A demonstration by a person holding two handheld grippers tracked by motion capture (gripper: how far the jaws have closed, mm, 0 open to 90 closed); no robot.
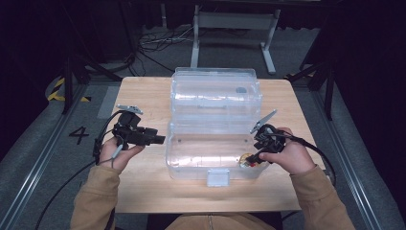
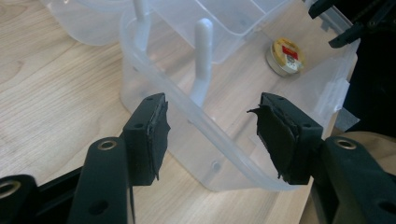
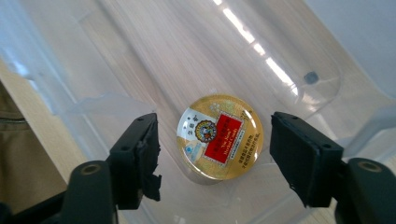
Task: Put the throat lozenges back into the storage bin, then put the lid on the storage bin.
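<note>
The left gripper (image 2: 210,135) hangs with jaws apart astride the rim of a clear plastic box (image 2: 196,116) on a wooden table (image 2: 56,93); inside the box, at its far end, lies a round gold-lidded tin (image 2: 285,57).

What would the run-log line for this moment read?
scene: open clear box on table | item: round tin lying inside | right hand-held gripper: open around tin, untouched | left hand-held gripper: open at rim
</note>
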